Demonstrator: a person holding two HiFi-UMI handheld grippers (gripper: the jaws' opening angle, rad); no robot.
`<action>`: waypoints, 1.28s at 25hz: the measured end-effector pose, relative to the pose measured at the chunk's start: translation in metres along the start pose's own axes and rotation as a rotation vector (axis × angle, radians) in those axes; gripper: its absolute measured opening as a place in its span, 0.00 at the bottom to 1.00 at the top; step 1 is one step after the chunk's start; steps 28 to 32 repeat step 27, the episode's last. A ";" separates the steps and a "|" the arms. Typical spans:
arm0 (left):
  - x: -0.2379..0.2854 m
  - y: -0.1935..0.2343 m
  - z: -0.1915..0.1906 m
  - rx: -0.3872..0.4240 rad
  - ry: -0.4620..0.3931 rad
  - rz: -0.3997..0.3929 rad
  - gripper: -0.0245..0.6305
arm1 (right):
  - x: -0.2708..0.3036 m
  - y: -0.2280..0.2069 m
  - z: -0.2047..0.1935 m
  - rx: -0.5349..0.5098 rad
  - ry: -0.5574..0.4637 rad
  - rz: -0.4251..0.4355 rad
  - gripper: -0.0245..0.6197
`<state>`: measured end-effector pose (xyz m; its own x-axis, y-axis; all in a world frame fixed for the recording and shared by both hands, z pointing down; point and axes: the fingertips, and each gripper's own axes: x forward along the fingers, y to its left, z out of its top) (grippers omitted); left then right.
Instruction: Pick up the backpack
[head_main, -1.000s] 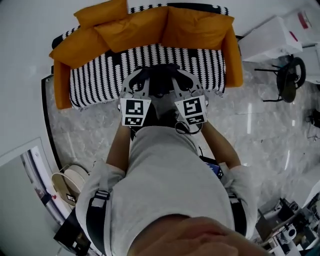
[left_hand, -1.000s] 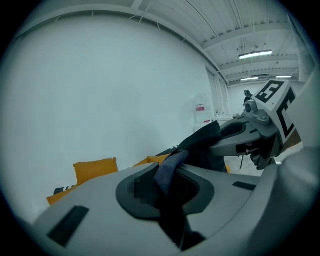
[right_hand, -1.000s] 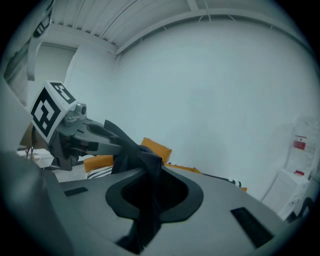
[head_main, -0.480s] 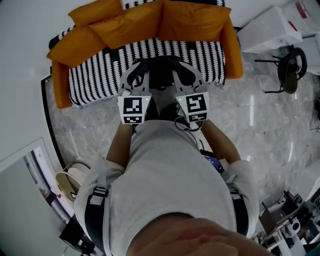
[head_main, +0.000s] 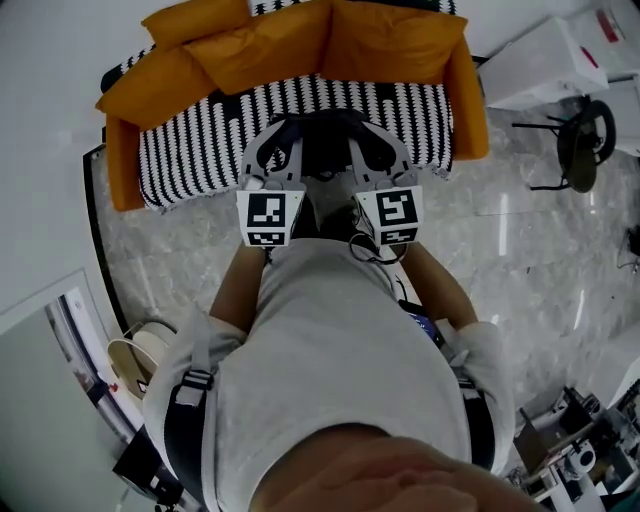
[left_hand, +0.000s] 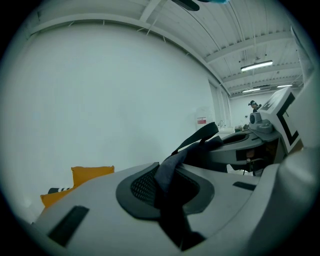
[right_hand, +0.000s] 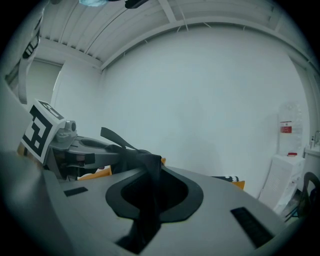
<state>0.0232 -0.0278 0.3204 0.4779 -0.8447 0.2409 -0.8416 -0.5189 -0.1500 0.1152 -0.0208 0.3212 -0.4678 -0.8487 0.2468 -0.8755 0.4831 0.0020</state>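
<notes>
Raised slightly since a second ago, the dark backpack (head_main: 322, 150) is carried in front of the striped sofa (head_main: 200, 150), over the front edge of its seat; whether it rests on the seat cannot be told. It is held from both sides. The left gripper (head_main: 278, 150) is clamped, its jaws nearly together, on a dark strap (left_hand: 167, 172), and the right gripper (head_main: 368, 148) is pinched the same way on a second strap (right_hand: 147, 185), both folds of webbing being squeezed between the dark pads. The two grippers are kept side by side, level with each other and pointed toward the sofa, their marker cubes (head_main: 270, 218) turned up to the head camera. Orange cushions (head_main: 260, 50) are piled along the sofa's back. A person in a grey shirt (head_main: 330, 350) is seen standing just before the sofa on a marbled floor (head_main: 530, 260).
</notes>
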 end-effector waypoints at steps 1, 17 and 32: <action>-0.001 -0.001 0.000 0.000 0.000 -0.002 0.12 | -0.001 0.000 0.000 -0.001 0.000 -0.002 0.14; -0.002 -0.008 0.003 0.023 -0.003 -0.032 0.12 | -0.008 -0.006 -0.006 0.005 0.005 -0.034 0.14; -0.002 -0.015 0.004 0.011 -0.006 -0.047 0.12 | -0.011 -0.007 -0.003 0.022 -0.006 -0.028 0.14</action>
